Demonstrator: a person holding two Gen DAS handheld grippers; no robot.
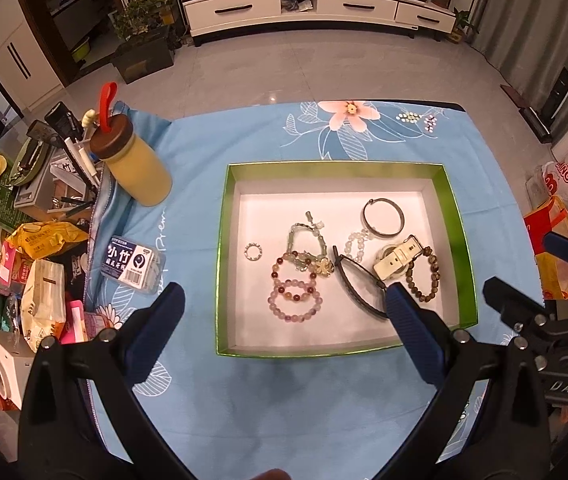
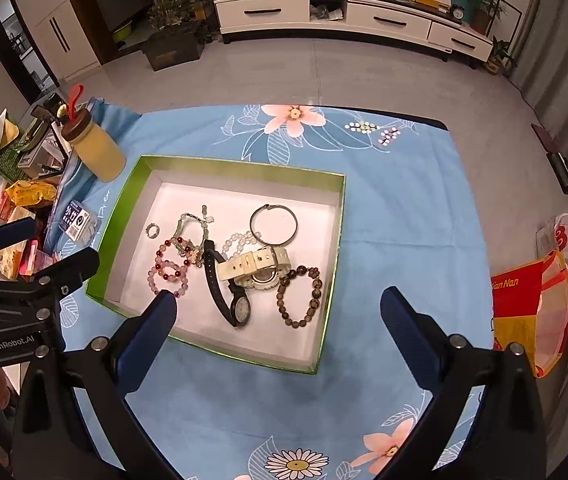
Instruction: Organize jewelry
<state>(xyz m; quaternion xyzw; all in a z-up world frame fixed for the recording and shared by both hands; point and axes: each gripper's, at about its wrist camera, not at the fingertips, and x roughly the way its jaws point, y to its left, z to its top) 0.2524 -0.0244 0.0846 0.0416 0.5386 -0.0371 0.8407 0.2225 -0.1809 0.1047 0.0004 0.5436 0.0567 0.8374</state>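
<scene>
I hold both the left gripper [image 1: 284, 300] and right gripper [image 2: 278, 308] spread wide, empty, above the green box [image 2: 244, 168]; its black watch [image 2: 220, 280] lies at my right claw's twelve o'clock.

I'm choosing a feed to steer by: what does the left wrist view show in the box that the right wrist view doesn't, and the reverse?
Only left wrist: nothing extra in the box; its own finger covers the black watch's face. Only right wrist: that black watch whole, dial visible, and the daisy print on the cloth. Both: the green box, ring, silver bangle, white watch, brown bead bracelet, and both grippers open, empty.
</scene>
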